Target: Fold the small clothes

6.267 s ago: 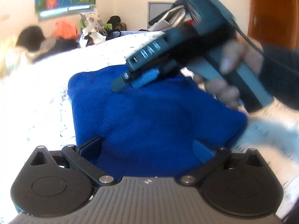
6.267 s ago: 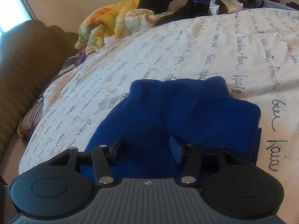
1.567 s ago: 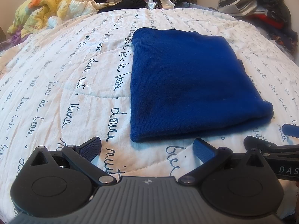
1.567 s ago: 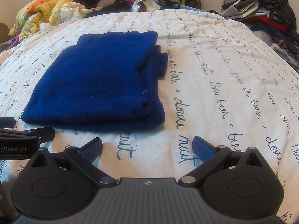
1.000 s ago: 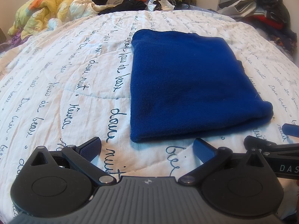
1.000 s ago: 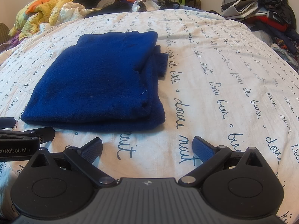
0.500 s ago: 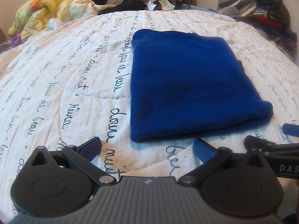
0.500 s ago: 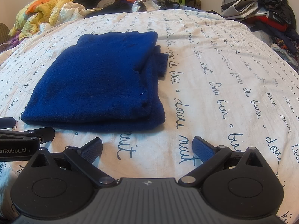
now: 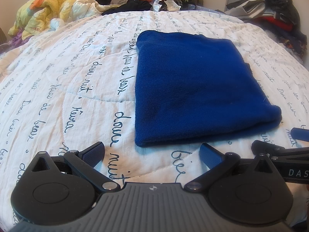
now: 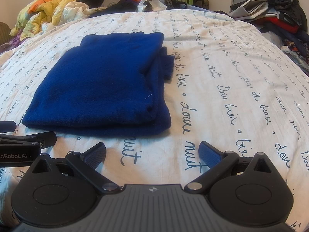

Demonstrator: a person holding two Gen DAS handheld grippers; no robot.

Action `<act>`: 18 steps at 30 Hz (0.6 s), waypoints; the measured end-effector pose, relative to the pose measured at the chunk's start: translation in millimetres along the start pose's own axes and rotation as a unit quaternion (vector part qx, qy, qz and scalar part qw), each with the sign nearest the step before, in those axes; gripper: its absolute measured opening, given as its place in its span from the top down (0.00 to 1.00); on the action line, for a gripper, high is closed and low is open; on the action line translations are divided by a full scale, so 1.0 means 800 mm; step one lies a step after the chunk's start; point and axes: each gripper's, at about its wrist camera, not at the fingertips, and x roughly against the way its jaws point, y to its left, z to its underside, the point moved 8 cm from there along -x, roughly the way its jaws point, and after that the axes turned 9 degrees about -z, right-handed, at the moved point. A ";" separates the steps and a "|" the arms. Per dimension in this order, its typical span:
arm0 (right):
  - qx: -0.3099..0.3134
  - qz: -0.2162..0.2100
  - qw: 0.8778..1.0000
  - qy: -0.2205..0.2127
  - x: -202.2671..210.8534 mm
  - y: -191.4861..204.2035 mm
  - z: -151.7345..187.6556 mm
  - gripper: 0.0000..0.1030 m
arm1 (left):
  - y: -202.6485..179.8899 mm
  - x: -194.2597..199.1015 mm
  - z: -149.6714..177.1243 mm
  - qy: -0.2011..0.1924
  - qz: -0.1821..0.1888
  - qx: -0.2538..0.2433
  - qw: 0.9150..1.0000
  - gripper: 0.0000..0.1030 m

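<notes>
A blue knit garment (image 9: 195, 85) lies folded into a flat rectangle on the white bedspread; it also shows in the right wrist view (image 10: 104, 89), with a cuff sticking out at its right side. My left gripper (image 9: 151, 152) is open and empty, just short of the garment's near edge. My right gripper (image 10: 152, 152) is open and empty, near the garment's near right corner. Each gripper's tip shows at the edge of the other's view.
The bedspread (image 9: 58, 89) is white with dark script writing. A heap of yellow bedding and clothes (image 9: 48, 19) lies at the far left. More clothes are piled at the far right (image 10: 280, 15). Bags and clutter sit at the head of the bed.
Six seconds ago both grippers were over the bunched garment. Over the last second nothing has visibly moved; the garment lies folded and both grippers stay back from it.
</notes>
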 end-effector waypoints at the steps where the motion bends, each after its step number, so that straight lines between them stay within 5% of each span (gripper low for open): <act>1: 0.002 -0.001 1.000 0.003 0.000 0.000 -0.001 0.00 | 0.000 0.000 0.001 0.001 0.000 0.000 1.000 0.00; 12: 0.006 -0.009 1.000 0.004 0.005 0.002 -0.006 0.00 | -0.004 0.012 0.001 -0.002 0.003 -0.010 1.000 0.00; 18: 0.026 -0.006 0.999 -0.033 0.032 -0.005 -0.023 0.00 | 0.012 0.058 -0.023 -0.080 0.009 -0.011 0.997 0.00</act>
